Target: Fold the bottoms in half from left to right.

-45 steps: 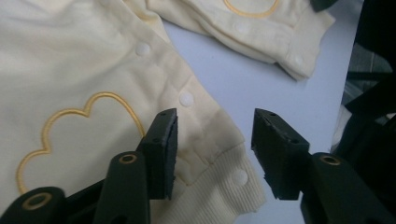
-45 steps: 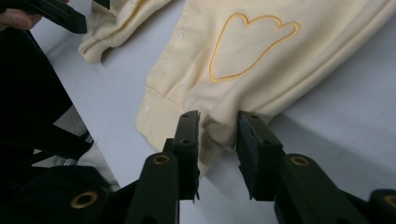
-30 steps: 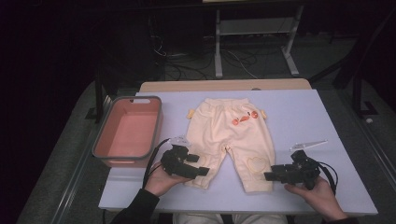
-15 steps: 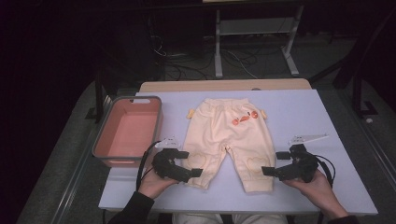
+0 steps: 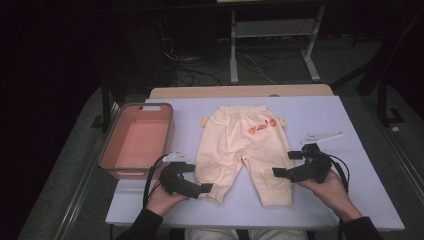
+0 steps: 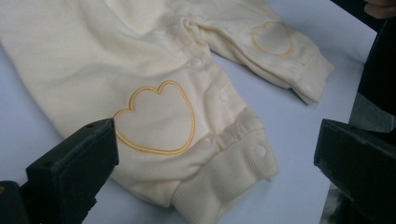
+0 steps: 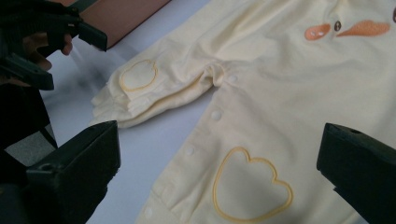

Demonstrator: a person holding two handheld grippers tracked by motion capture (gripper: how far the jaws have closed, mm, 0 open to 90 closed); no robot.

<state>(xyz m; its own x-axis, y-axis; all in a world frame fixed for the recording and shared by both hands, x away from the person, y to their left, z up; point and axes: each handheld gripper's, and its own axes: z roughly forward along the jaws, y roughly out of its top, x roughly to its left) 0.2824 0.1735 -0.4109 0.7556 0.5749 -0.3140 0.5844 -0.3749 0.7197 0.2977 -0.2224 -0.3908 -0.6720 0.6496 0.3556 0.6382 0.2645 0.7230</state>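
From the high view, the cream baby trousers [image 5: 240, 150] lie flat in the middle of the desk [image 5: 350, 200], waistband away from me, legs toward me. My left gripper [image 5: 200, 189] sits at the cuff of the leg on the left, my right gripper [image 5: 281, 173] just beside the other leg, and a pink tub [image 5: 107, 157] stands left of the trousers. Both pairs of jaws have just been opening and now stand wide apart, holding nothing.

In the left gripper view, the ribbed cuff [image 6: 229, 179] and a heart patch [image 6: 156, 119] lie between my spread jaws, untouched by either.

In the right gripper view, the second heart patch [image 7: 250, 186] lies between my parted jaws, with the left gripper [image 7: 44, 44] farther off.
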